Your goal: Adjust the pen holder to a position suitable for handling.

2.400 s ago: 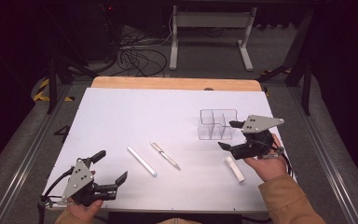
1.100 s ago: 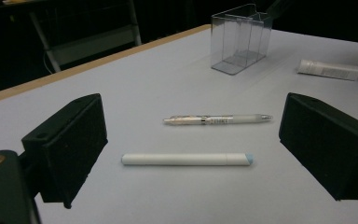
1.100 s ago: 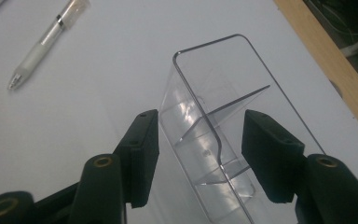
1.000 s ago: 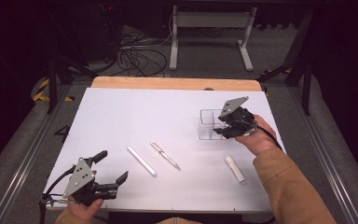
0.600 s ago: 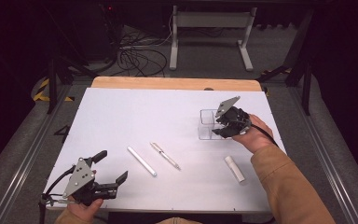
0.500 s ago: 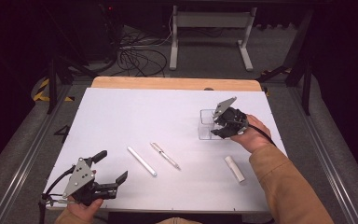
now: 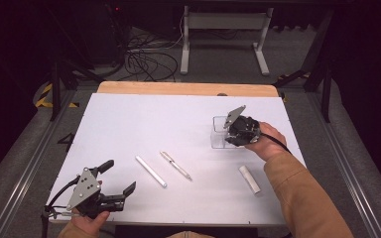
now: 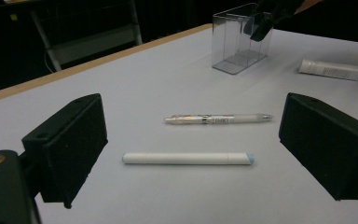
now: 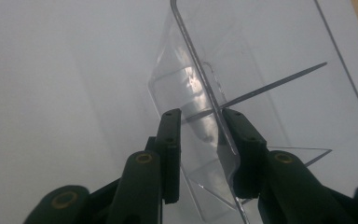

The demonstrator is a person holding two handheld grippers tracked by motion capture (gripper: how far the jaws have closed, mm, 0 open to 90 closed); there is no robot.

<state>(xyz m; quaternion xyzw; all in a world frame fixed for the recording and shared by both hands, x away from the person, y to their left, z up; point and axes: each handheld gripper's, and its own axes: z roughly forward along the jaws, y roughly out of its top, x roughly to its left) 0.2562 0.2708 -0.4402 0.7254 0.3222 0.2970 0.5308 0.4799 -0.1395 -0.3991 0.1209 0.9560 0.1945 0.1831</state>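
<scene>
While the left gripper (image 7: 113, 179) rests at the near left corner of the white table (image 7: 129, 124), its jaws stand wide apart with nothing between them. Beyond it, in the left gripper view, lie a white marker (image 8: 188, 158) and then a clear pen (image 8: 218, 119), both well short of the clear plastic organizer (image 8: 238, 39). A white tube (image 7: 249, 179) lies nearer the table's front edge than the organizer, to its right. At the organizer itself, the right gripper (image 9: 200, 135) has one jaw on either side of a thin clear wall; the jaws have just been closing, yet whether the pads actually press on the wall is hard to tell through the glare. From above, the right hand (image 7: 265, 141) and gripper body hide the organizer's right part
</scene>
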